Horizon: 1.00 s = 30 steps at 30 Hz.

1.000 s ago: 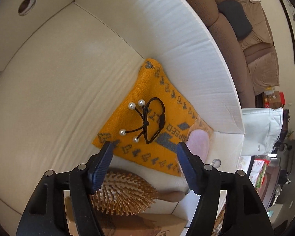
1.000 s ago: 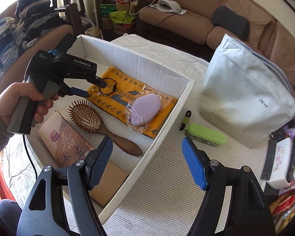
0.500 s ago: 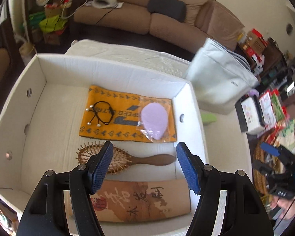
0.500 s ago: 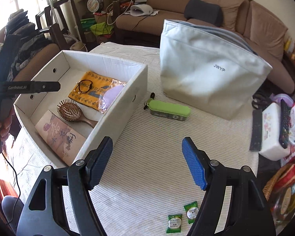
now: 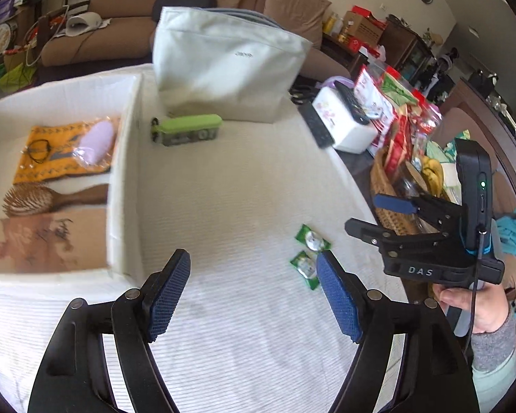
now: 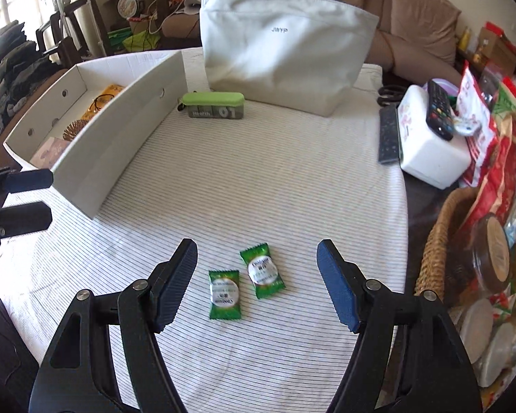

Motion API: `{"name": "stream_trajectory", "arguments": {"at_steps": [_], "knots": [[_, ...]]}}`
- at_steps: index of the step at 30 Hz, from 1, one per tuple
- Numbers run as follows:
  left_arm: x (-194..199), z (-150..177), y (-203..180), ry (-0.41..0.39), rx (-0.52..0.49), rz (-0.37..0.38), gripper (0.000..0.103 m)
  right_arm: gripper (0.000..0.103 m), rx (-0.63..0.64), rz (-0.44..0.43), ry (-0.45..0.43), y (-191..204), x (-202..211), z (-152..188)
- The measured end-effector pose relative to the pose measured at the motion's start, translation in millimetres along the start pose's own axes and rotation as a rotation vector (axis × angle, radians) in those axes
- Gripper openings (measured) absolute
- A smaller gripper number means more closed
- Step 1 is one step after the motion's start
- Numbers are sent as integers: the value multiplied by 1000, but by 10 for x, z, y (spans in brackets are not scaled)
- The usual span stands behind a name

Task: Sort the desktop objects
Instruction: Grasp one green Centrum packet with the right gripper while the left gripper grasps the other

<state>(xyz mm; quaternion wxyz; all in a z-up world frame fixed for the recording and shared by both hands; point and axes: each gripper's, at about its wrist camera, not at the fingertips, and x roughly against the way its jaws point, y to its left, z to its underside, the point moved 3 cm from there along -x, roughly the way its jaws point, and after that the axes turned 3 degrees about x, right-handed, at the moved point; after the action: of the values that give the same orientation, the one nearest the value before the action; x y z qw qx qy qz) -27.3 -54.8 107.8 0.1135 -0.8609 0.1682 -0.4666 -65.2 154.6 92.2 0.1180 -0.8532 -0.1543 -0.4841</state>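
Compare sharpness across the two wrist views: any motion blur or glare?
Left wrist: smeared sideways, white box edges and green case soft; the left claw itself is crisp. Right wrist: mostly sharp, tablecloth stripes and candy packets readable, case text slightly soft. Both: fisheye bending, bright daylight upper left, no harsh glare.

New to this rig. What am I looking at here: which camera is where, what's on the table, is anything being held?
No robot: a person holds a two-finger clamp tool in each hand, each with a fisheye camera looking along its fingers. In the left tool's picture, the left gripper is open and empty; its fingers have just been opening. The right gripper is open above two green candy packets. A white box holds a hairbrush and yellow cloth. Nearby are a green case and grey bag.
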Motion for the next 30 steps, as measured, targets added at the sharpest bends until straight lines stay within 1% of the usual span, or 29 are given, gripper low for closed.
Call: {"name": "stream_trajectory", "arguments": {"at_steps": [2,3,5,6,7,9,11,12,14,17,22,24,25,30], "knots": [[-231,202,-181,14,3,11,78,68,-4,-5,-2,-91,-103,163],[-357,288,-249,24,14,14,78,66,-5,-12,-6,-131,-162,235],[-600,425,-373,42,28,11,76,53,0,-28,-17,-194,-281,363],[-700,474,-427,43,26,1,76,43,2,-34,-20,-222,-343,417],[-785,516,-478,41,23,-11,76,39,5,-41,-22,-241,-411,453],[-908,578,-563,38,24,-17,76,39,25,-65,-22,-253,-545,500],[-972,604,-604,36,35,-26,76,39,72,-80,-38,-217,-628,513],[-991,609,-611,34,37,-41,76,37,92,-77,-47,-200,-654,510],[-1008,601,-590,37,47,-45,76,37,104,-89,-55,-199,-695,498],[-1000,584,-549,37,59,-46,76,37,124,-133,-47,-198,-791,477],[-882,569,-471,12,92,-46,76,37,180,-132,-37,-118,-904,446],[-886,549,-451,14,104,-43,76,34,209,-122,-46,-70,-906,448],[-888,541,-442,15,113,-42,76,28,213,-132,-43,-56,-901,448],[-932,530,-435,18,150,-61,76,26,174,-131,-21,-131,-852,501]]}}
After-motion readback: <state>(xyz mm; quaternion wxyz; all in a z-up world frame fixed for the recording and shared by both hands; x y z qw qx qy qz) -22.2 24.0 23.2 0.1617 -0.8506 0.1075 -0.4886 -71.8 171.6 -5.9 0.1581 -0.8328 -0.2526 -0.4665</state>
